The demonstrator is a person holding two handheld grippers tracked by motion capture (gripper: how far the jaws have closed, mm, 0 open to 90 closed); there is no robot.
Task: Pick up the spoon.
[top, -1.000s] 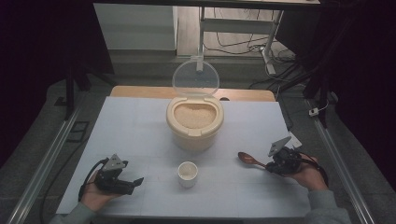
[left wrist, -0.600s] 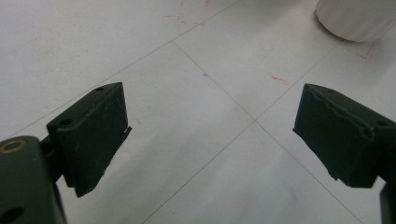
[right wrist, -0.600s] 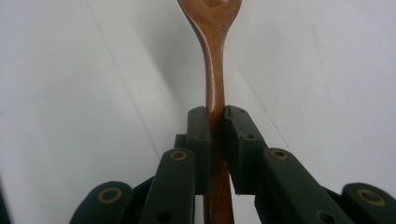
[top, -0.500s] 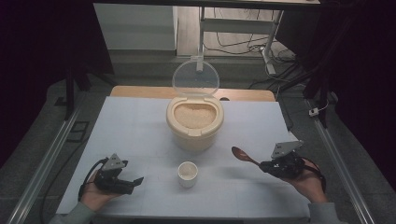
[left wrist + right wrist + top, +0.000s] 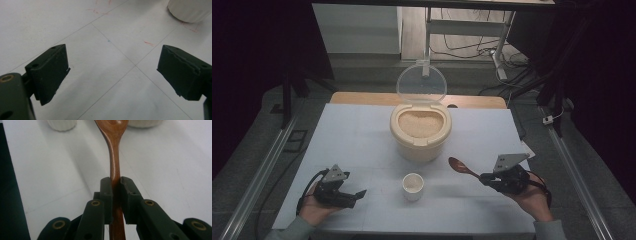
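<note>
Right now we pinch the wooden spoon [image 5: 460,166] by its handle in our right gripper [image 5: 486,176], bowl aimed toward the rice container [image 5: 420,131], whose clear lid [image 5: 421,84] stands open. Our left gripper [image 5: 360,193] rests low with its jaws spread, holding nothing. The small cup [image 5: 413,186] stands between our hands, just in front of the container. We judge the thin handle could twist in the narrow grip once the spoon is loaded, tipping grains onto the table; a careless sweep might also knock the light cup over. We work on a pale sheet [image 5: 352,135] ruled with faint lines, over a wooden tabletop [image 5: 362,98]; beyond, the room is dark, with cables [image 5: 462,50] on the floor.
</note>
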